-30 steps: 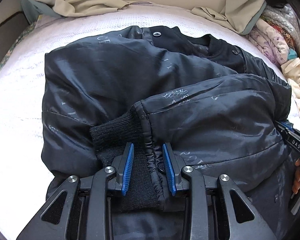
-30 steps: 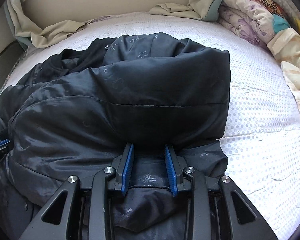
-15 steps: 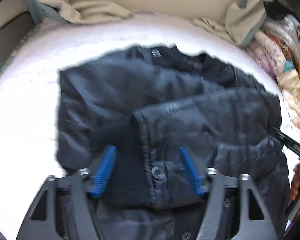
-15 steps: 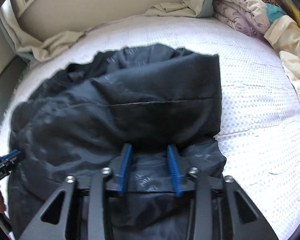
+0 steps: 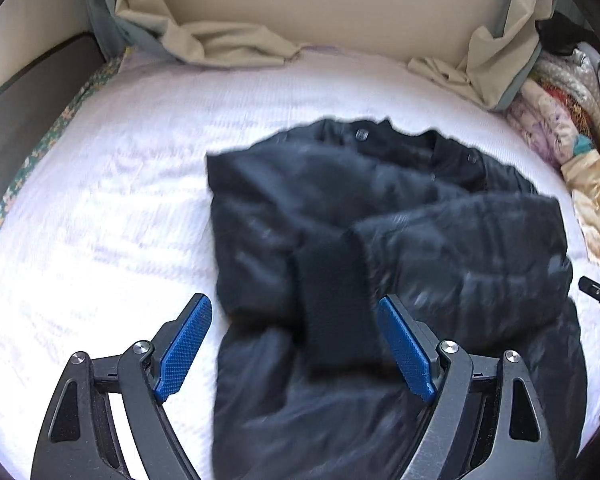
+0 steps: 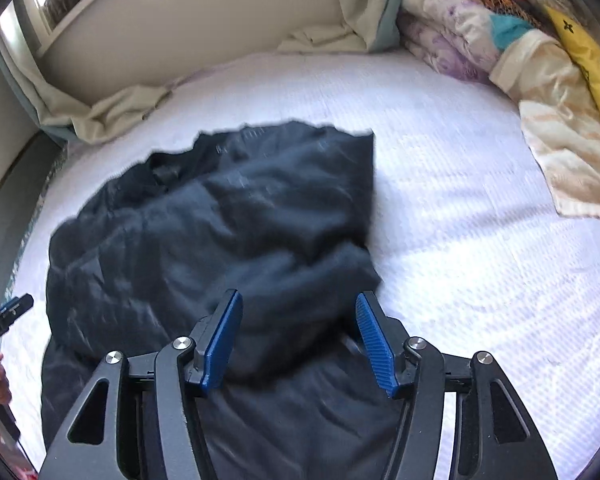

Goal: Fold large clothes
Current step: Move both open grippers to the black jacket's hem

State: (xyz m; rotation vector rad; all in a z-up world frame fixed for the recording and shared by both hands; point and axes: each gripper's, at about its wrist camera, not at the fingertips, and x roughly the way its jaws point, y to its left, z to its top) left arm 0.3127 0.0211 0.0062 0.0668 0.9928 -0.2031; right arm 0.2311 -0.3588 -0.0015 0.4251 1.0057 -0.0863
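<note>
Since a second ago both tools have let go of the black jacket [image 5: 400,240] and pulled back above it: the left gripper [image 5: 296,348] now hangs with jaws spread wide over the ribbed knit cuff [image 5: 332,300], and the right gripper [image 6: 296,340] gapes likewise, holding nothing. The jacket lies on the white textured bed cover [image 5: 100,220], sleeves crossed over its puffy, slick, quilted body. The sleeve fold looks finished, so the next move likely calls for regripping the hem nearest the tools and doubling the bulky shell toward the collar.
</note>
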